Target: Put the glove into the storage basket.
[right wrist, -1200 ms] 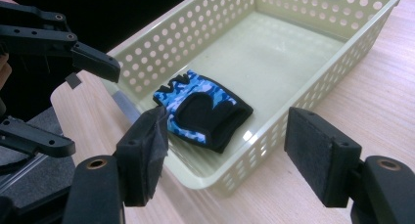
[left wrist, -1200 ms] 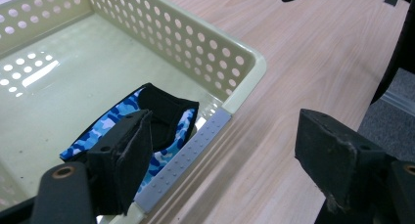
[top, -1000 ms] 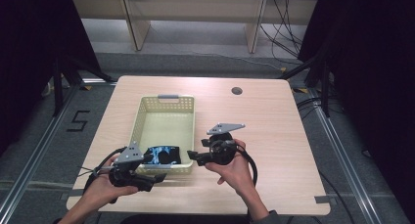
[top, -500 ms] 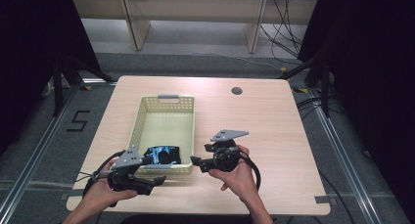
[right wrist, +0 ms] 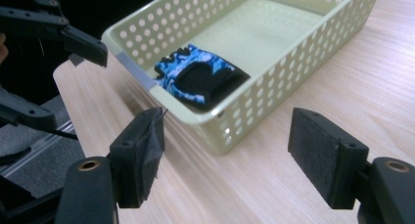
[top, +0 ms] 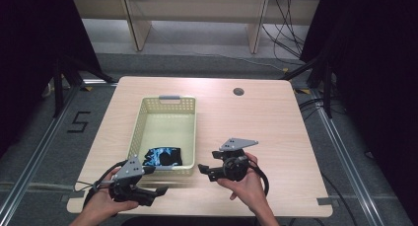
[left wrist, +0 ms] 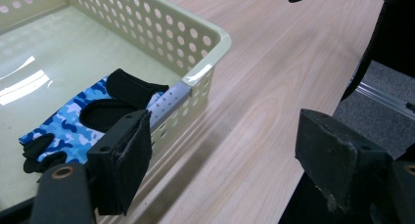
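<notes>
Both grippers, left (top: 160,190) and right (top: 202,169), have fingers wide open, holding nothing; the glove (top: 162,156) lies in the basket (top: 162,104) on the counter (top: 276,132). Placement looks complete; next, withdraw

Light falls from above onto the table (top: 276,132), which stands bright against dark curtains and a dim floor all around in the high view. That view is soft and a little grainy, with fine detail lost. In the left gripper view a white glare patch lies on the floor of the basket (left wrist: 29,79), and a small highlight sits on its near corner rim; the jaws at the bottom are close and slightly out of focus. In the right gripper view the basket (right wrist: 230,121) throws a soft shadow on the wood beside it, and the near table grain is smeared by motion blur.
</notes>
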The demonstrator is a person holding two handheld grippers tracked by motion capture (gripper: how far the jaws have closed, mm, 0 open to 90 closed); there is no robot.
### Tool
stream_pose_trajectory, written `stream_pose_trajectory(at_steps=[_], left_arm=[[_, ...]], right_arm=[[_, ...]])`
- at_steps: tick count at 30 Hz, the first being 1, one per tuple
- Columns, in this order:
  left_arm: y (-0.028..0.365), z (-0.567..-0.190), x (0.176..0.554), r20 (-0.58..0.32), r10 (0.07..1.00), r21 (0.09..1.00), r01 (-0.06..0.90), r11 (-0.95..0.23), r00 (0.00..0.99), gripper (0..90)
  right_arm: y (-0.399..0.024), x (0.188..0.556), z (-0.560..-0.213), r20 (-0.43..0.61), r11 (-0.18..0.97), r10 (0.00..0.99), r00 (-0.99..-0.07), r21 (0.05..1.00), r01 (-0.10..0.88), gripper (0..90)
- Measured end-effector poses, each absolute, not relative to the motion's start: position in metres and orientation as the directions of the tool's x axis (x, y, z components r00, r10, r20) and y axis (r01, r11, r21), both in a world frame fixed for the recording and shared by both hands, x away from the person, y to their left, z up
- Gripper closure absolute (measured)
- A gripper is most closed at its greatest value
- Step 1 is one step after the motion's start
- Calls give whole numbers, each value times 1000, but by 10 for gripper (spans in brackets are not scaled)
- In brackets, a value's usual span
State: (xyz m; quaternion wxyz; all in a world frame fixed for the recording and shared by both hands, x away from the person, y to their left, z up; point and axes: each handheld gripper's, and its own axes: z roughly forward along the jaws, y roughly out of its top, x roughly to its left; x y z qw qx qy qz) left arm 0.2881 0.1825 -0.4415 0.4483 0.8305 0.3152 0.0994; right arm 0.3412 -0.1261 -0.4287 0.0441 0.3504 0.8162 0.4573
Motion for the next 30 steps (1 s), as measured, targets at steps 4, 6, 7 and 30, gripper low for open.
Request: stream_pose_trajectory(at_steps=[4,6,7,30], left_arm=[[183,-445,285,-85,598,812,403,-422,797,211],[183,-447,282,-89,598,809,408,-422,797,211],[183,-448,281,-92,605,806,416,-421,791,211],[181,-476,263,-91,582,786,417,-456,808,197]], right_arm=[[-132,338,-436,250,340,619,-744,769,541,304],[-134,336,-439,258,339,614,-746,767,545,303],[-135,334,-440,273,331,614,-740,762,556,302],[-180,305,-468,281,298,646,-709,763,574,245]])
